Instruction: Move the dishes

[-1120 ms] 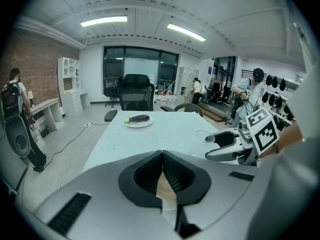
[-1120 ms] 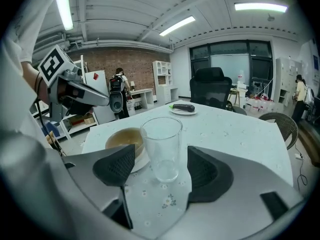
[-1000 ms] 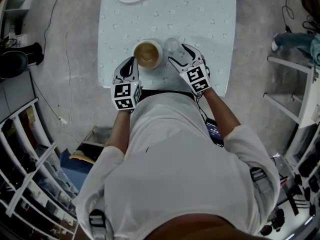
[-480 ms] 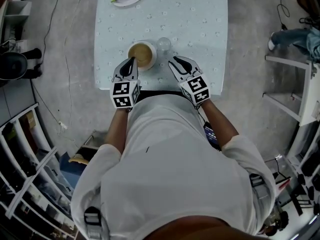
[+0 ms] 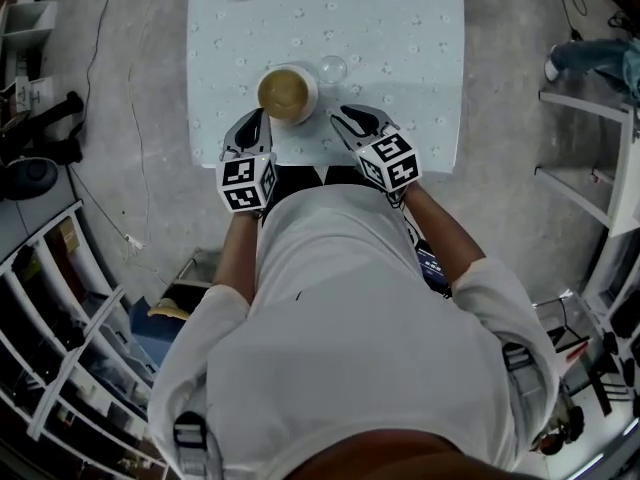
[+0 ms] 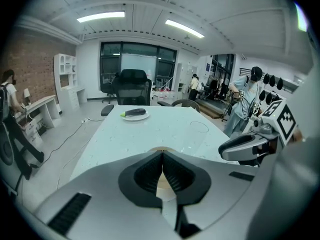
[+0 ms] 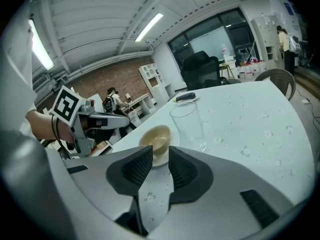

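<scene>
Two dishes at the near end of the tabletop (image 5: pixel 400 28): a tan bowl (image 5: pixel 286 92) and, just beside it to the right and a little farther off, an empty glass (image 5: pixel 332 69), upright. Third dish, a plate (image 6: pixel 136 118) with a dark vegetable (image 6: pixel 134 112), well apart at the far end. Bowl round, so no long axis to line up with. Left tongs (image 5: pixel 255 120) just short of the bowl's near rim, pointing straight at it, pressed together, nothing held. Right tongs (image 5: pixel 345 118) near but apart, angled in toward the bowl with the glass just right of that line; just closed down to a narrow gap, nothing in it. Left hand probably the nearer for the bowl, right for the glass; wider spread needed first on either.
</scene>
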Motion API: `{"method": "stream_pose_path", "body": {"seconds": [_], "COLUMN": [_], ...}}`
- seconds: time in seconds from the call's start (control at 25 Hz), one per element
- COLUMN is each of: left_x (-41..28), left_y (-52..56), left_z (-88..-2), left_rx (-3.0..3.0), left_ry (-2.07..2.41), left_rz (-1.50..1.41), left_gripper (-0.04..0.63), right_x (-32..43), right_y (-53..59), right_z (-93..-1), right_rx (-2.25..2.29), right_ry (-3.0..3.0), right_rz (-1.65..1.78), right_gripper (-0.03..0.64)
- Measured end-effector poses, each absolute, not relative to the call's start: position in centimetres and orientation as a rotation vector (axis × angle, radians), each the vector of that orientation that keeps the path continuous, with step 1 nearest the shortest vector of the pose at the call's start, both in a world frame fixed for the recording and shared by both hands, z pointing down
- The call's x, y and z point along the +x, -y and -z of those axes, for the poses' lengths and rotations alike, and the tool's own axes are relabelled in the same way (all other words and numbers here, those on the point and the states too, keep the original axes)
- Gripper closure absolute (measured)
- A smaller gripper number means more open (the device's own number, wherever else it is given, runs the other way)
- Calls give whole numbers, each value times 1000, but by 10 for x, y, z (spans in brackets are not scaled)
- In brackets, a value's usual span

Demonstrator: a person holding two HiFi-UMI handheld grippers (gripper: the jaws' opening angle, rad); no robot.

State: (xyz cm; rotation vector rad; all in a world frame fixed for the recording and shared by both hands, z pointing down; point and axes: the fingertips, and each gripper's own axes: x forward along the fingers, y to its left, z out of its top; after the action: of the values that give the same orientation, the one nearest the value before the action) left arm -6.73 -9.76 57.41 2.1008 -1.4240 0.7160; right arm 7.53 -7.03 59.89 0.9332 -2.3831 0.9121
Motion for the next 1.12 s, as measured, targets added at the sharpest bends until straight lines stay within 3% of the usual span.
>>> {"method": "stream_pose_path", "body": {"seconds": [0.44, 0.76, 1.12], "left_x": [-93, -122, -132], "left_y": [103, 113, 111], "left_z": [-594, -601, -607], "left_rx": [2189, 2208, 2209], "left_ry": [1240, 1221, 1200], "left_rz": [-681, -682, -685], "left_gripper": [575, 575, 575], "right_x": [33, 17, 11], "right_y": [80, 91, 105], "right_z": [-629, -663, -665], "right_rx": [1094, 1257, 1340], "right_ry": [2183, 1966, 1859], "right_rz": [-1119, -1487, -1563], "right_gripper": [509, 483, 486]}}
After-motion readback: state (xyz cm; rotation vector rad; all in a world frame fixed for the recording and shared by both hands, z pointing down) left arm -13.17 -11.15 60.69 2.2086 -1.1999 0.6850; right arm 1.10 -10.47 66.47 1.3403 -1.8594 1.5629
